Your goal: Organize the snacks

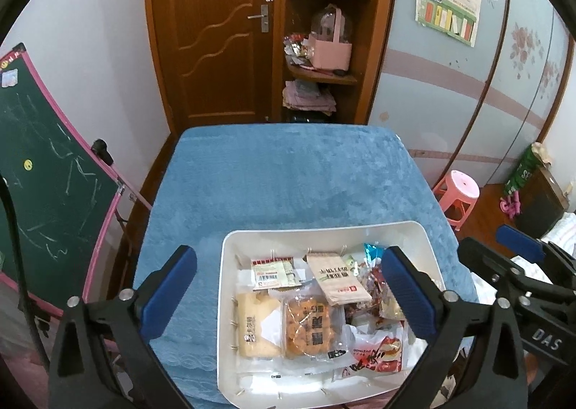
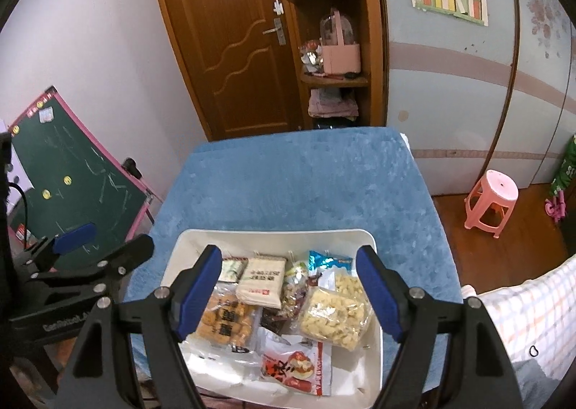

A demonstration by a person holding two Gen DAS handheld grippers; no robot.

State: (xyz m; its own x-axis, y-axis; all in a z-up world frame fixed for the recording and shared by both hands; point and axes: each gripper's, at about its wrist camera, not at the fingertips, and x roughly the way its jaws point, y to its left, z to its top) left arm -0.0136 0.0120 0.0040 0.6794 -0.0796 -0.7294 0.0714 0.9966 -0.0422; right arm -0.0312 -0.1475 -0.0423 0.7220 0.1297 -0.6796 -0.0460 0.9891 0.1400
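Both tongs [image 1: 288,295] open, above snack tray [image 1: 324,229]

Lighting: dim, even indoor light with a cool cast; source not visible. Shadows: soft, faint, inside the white tray [image 1: 230,301]. Glare: small highlights on the snack wrappers [image 2: 334,312]. Focus: centre fairly sharp, slightly grainy. Distortion: strong fisheye bowing of the door [image 1: 216,31]; black vignette at corners.
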